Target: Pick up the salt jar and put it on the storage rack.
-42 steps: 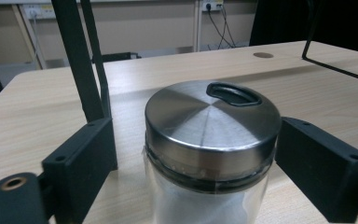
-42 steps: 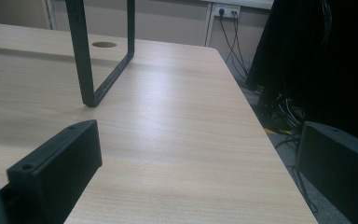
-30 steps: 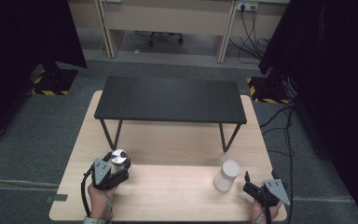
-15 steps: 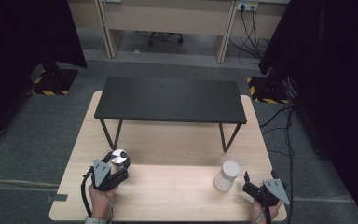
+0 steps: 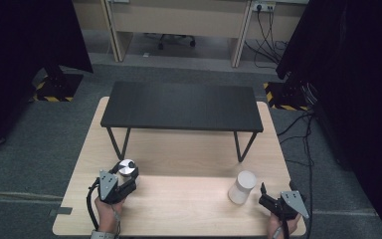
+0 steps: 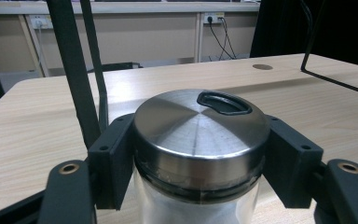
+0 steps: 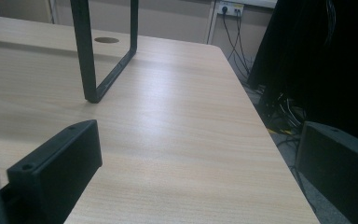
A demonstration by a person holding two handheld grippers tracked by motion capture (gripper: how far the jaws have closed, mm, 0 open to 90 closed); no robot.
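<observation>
A glass jar with a brushed steel lid (image 6: 200,128) stands on the wooden table near its front left; from above the jar (image 5: 126,167) shows its round lid. My left gripper (image 5: 126,175) has just been closing its jaws, and both black pads (image 6: 114,158) now press on the jar just under the lid. A white cylindrical container (image 5: 242,186) stands upright at the front right. My right gripper (image 5: 263,198) sits just right of it, apart from it. In the right gripper view the right gripper (image 7: 200,158) is open with only bare tabletop between its jaws.
A low black shelf (image 5: 181,105) on thin metal legs (image 7: 86,51) spans the back half of the wooden table (image 5: 179,209). Cables (image 5: 303,124) trail over the floor at the right. Dark curtains hang on both sides.
Both hands and both containers stay where they were. From above, the left jaws look no different around the jar.
</observation>
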